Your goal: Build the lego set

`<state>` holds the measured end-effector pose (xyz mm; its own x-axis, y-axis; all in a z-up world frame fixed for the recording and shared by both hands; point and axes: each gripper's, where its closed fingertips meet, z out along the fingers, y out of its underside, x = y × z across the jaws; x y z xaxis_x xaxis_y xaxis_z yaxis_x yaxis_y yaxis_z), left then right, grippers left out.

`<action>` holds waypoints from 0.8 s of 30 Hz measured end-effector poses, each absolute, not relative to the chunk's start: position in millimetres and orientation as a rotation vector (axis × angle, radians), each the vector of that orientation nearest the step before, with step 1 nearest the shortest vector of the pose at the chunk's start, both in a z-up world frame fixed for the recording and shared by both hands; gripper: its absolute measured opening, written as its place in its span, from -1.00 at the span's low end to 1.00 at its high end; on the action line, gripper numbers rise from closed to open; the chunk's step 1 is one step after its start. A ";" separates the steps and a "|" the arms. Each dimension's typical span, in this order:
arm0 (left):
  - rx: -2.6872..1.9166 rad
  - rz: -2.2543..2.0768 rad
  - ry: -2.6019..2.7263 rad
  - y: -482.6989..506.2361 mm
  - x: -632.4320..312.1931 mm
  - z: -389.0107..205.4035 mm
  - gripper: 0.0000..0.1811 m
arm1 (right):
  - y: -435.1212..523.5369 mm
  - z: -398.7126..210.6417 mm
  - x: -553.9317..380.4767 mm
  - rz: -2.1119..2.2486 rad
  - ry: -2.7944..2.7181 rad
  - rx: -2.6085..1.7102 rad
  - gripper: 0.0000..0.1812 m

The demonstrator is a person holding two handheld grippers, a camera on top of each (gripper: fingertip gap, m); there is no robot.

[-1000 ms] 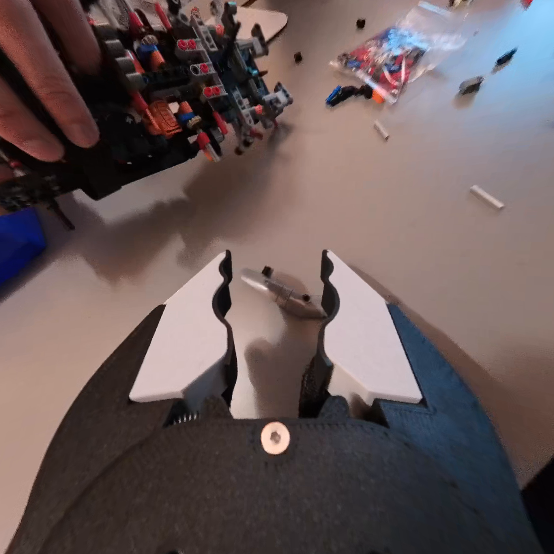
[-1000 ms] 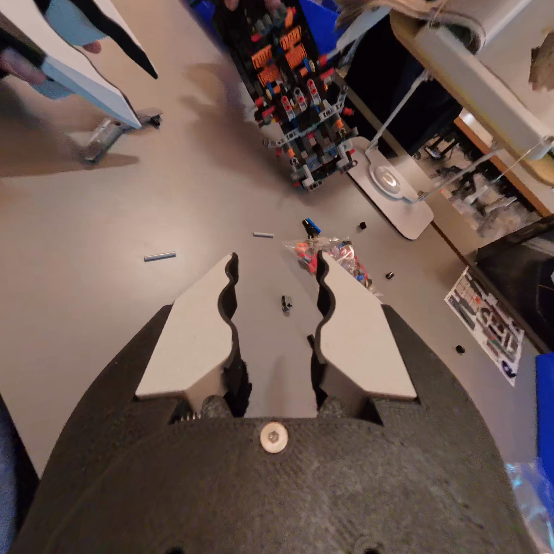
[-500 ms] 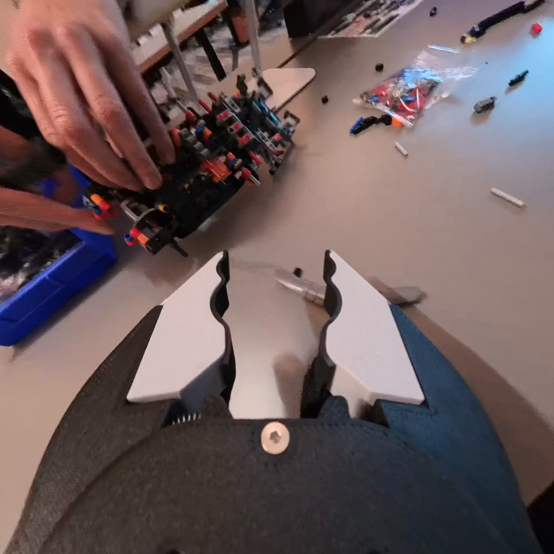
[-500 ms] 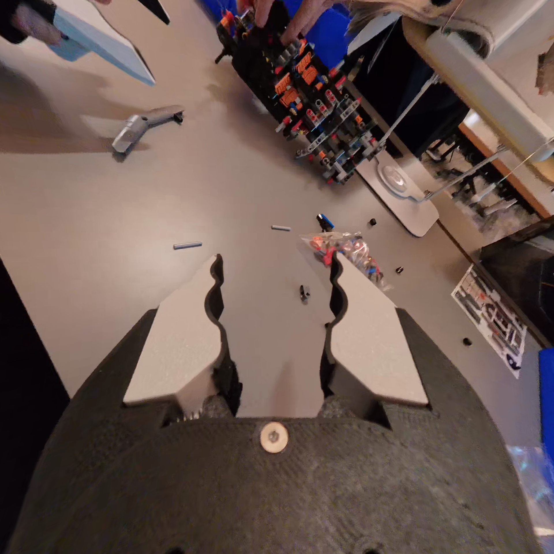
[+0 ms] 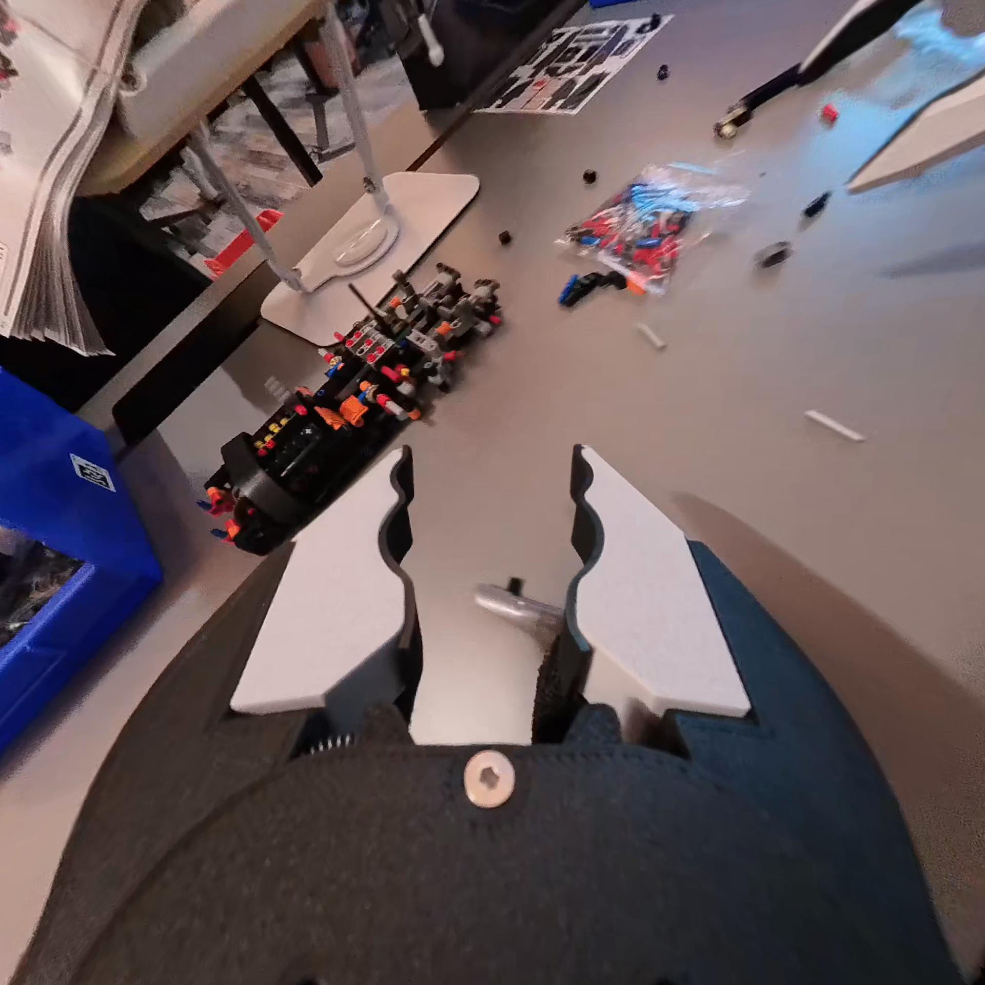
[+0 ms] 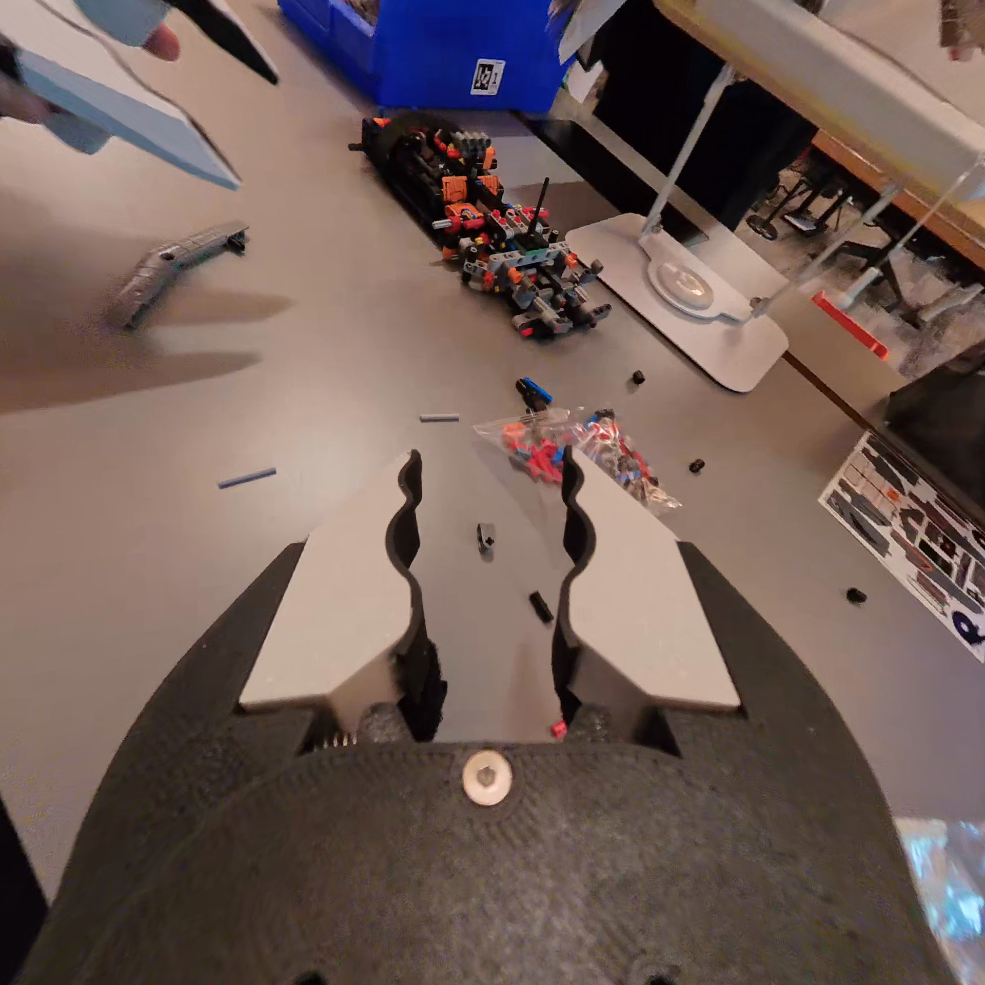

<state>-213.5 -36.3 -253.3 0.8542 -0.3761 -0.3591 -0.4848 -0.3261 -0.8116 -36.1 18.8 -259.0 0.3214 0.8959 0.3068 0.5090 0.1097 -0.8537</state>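
Both grippers are hanging spread, empty. Left gripper (image 5: pixel 491 479) is hovering over the grey piece (image 5: pixel 514 606); a skewed closing risks flicking it toward the model (image 5: pixel 352 405).

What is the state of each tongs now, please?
Left tongs: open, holding nothing, above the grey piece.
Right tongs: open, holding nothing.

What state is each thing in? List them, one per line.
left gripper: open, empty, above the table.
right gripper: open, empty.
lego car chassis: partly built, lying on the table, untouched.
silver lego panel: loose, flat on the table.
parts bag: lying flat, pieces inside.
blue bin: upright on the table.
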 end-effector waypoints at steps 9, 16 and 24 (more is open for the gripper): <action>-2.017 0.209 0.484 32.1 -309.6 -253.0 -0.40 | 45.5 -266.8 -64.1 0.475 -1.424 -1.466 -0.58; -2.105 0.395 0.446 49.0 -345.7 -258.5 -0.45 | 52.8 -237.5 -99.2 0.643 -1.471 -1.453 -0.68; -2.247 0.204 0.319 67.6 -360.2 -278.6 -0.50 | 59.0 -227.0 -148.9 0.652 -1.585 -1.426 -0.53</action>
